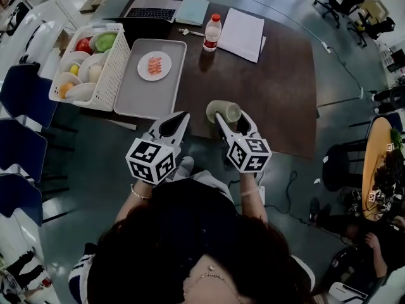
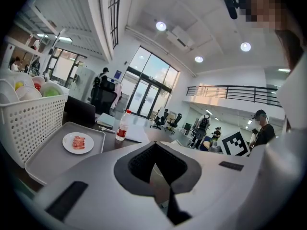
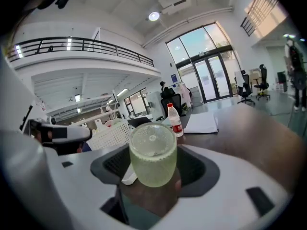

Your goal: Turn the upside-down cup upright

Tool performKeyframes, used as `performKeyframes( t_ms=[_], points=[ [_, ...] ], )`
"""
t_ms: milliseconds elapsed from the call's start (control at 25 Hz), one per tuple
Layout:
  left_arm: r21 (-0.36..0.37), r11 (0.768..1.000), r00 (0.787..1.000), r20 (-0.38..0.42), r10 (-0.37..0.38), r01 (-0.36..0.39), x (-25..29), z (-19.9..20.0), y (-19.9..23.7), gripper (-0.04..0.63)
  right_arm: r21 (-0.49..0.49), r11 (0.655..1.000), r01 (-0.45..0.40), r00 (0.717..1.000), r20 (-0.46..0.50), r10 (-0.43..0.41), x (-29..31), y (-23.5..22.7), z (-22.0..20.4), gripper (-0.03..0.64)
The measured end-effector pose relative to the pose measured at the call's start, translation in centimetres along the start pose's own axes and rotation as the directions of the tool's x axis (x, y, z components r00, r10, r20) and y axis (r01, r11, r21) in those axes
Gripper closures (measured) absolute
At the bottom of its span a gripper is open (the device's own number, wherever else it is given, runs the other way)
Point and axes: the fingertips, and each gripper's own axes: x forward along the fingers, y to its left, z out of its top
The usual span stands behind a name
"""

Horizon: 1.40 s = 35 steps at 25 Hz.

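Note:
A pale green translucent cup [image 1: 223, 111] hangs in the air over the brown table's [image 1: 272, 87] near edge, with my right gripper [image 1: 231, 116] shut on it. In the right gripper view the cup [image 3: 152, 157] sits tilted between the jaws, one round bumpy end turned toward the camera. My left gripper [image 1: 182, 116] hovers just left of the cup, shut and empty. In the left gripper view its jaws [image 2: 156, 169] meet with nothing between them.
A white basket [image 1: 117, 68] of bowls and fruit stands at the far left, beside a grey tray [image 1: 145, 97] carrying a small plate of food [image 1: 154, 65]. A red-capped bottle [image 1: 212, 32], papers [image 1: 241, 33] and a laptop [image 1: 152, 11] lie at the back. Blue chairs [image 1: 25, 94] line the left.

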Motion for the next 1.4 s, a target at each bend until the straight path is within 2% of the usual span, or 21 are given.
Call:
performKeyframes(
  t_ms=[280,480,840,1040,1400],
  points=[
    [-0.019,1.000,0.999,0.030,-0.025,0.025,0.2,0.8,-0.4,0.595,0.120,0.989,-0.092,0.993,0.081,0.083,-1.9,1.1,2.5,0.302],
    [-0.040,0.996,0.995,0.062,-0.074,0.076,0.3,1.6,-1.1,0.595,0.235,0.955,-0.182,0.977,0.154,0.149,-3.5,1.6,4.3,0.302],
    [-0.075,0.991,0.991,0.088,-0.103,0.109,0.4,1.9,-1.1,0.595,0.440,0.833,-0.336,0.935,0.263,0.239,-4.6,1.9,5.4,0.302],
    [-0.085,0.989,0.988,0.107,-0.110,0.119,0.3,2.3,-1.2,0.595,0.486,0.774,-0.406,0.908,0.310,0.282,-4.9,2.1,5.9,0.302],
    [-0.083,0.985,0.983,0.115,-0.140,0.150,0.2,2.6,-1.9,0.595,0.605,0.615,-0.506,0.862,0.389,0.326,-5.6,1.7,5.8,0.302]
  ],
)
